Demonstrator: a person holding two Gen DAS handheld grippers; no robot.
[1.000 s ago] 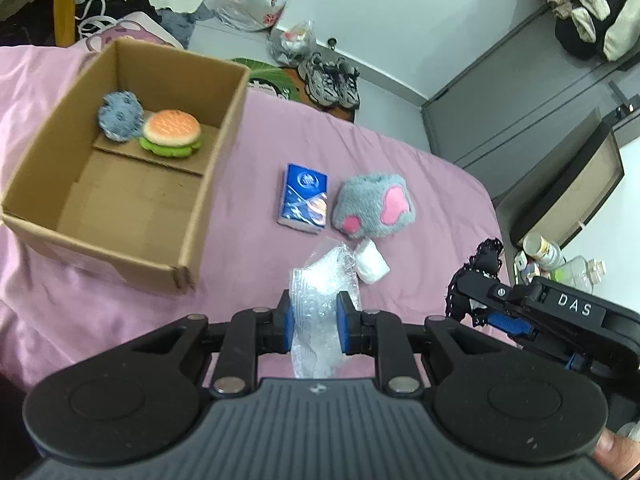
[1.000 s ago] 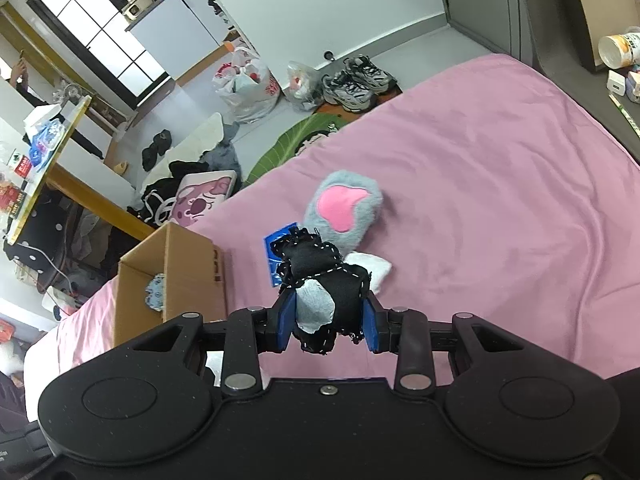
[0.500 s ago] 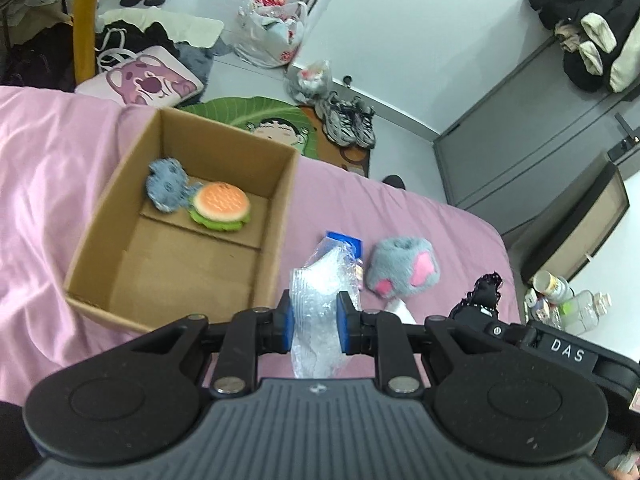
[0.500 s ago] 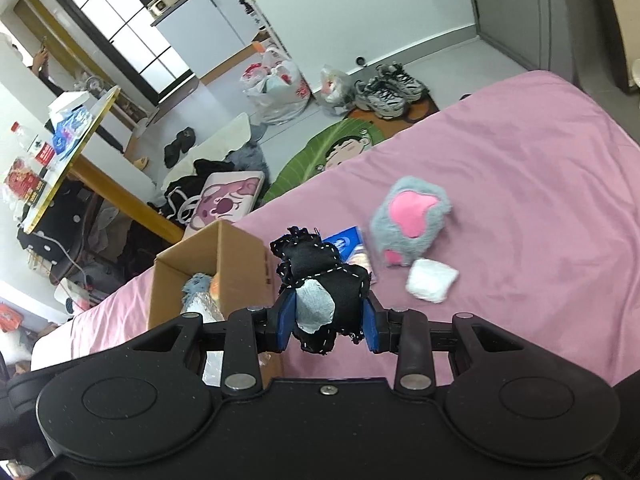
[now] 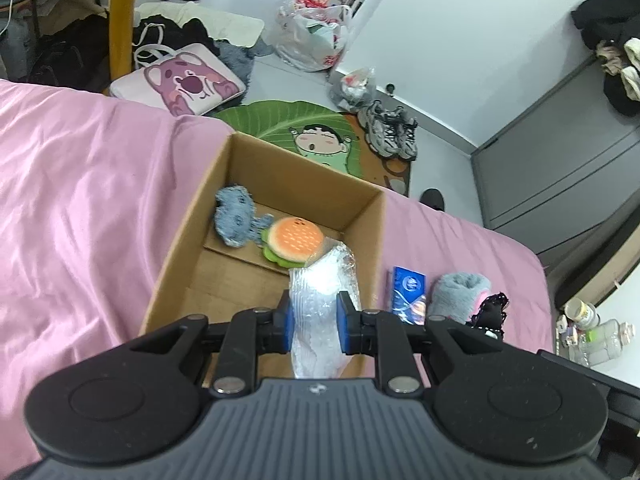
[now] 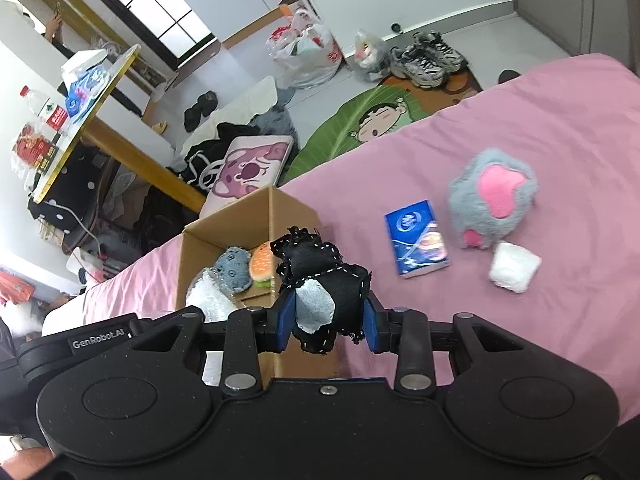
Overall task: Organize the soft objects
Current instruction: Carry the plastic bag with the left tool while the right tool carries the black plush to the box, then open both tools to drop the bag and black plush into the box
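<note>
A pink bed (image 5: 80, 184) fills both views, and an open cardboard box (image 5: 188, 220) sits on it with 2 soft toys inside: a blue plush (image 5: 236, 216) against the far wall and a burger (image 5: 294, 242) touching it. Right of the box, on the sheet, lie a blue packet (image 6: 418, 238), a grey paw (image 6: 494, 200) and a white wad (image 6: 514, 266).

The left gripper (image 5: 314, 318) is closed on a bubble-wrap bag (image 5: 320, 304), whose long axis runs along the fingers and points into the box. It hangs over the near right part of the box, so this hand looks nearer to a drop; a short move forward should clear the rim.

The right gripper (image 6: 326, 320) is clamped on a black cloth (image 6: 320, 284) with white stitching. It hovers near the box's right wall, with the opening ahead and to its left.
</note>
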